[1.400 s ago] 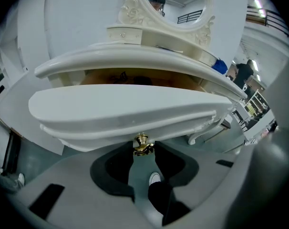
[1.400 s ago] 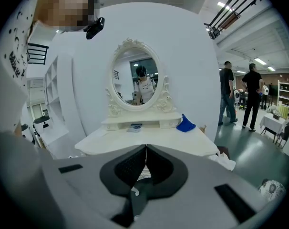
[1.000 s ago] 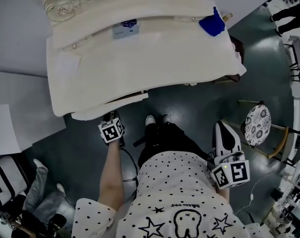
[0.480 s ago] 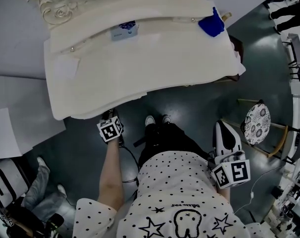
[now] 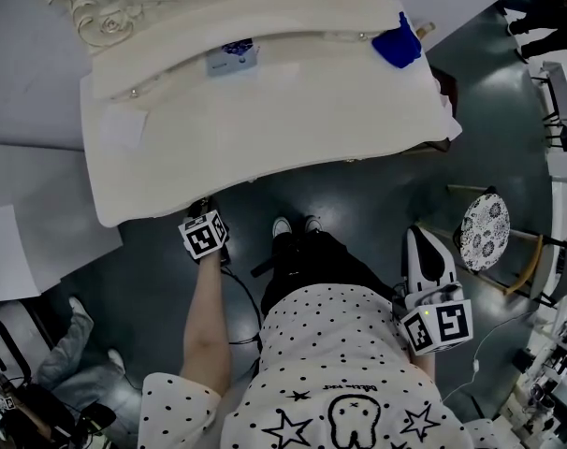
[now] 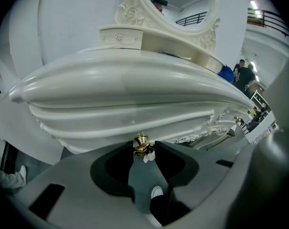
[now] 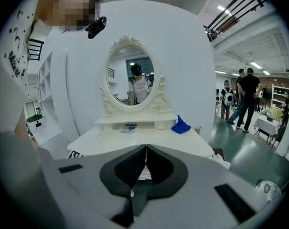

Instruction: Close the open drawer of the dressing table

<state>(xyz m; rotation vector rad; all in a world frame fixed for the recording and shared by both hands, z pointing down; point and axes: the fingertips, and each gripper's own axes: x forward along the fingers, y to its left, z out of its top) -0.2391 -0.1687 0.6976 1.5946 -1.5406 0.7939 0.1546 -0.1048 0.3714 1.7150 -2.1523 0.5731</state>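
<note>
Two-handed, standing at the front edge of the table (image 5: 265, 129), holding one gripper in each hand.

Reaching the left gripper (image 6: 144, 148) in under that front edge, toward its left end, and pointing it steeply down. Grasping the gold knob (image 6: 141, 143) between the fingers (image 6: 111, 173), one tip on either side of it, with a small white tag (image 6: 148, 157) hanging at the knob's right. Finding the drawer (image 6: 120, 123) pushed in under the tabletop, its ribbed front lying in line with the carved apron (image 6: 201, 132) to its right, as far as the left gripper view is showing.

Holding the right gripper (image 7: 145, 149) low at the body's right side, off the table's front right corner and well apart from it. Pressing its fingers together tip to tip, empty.

Looking along the right gripper at the whole table: seeing an oval mirror (image 7: 131, 78) standing at the back edge, a small box (image 5: 234, 56) lying on the low shelf below the mirror, and a blue cloth (image 5: 399, 45) sitting at the back right corner.

Seeing also a stool (image 5: 487, 234) with a patterned seat on the floor (image 5: 377, 195) off the table's right edge, near the right gripper, two shoes (image 5: 283, 226) planted just in front of the front edge, and several people (image 7: 248, 97) standing far off to the right.
</note>
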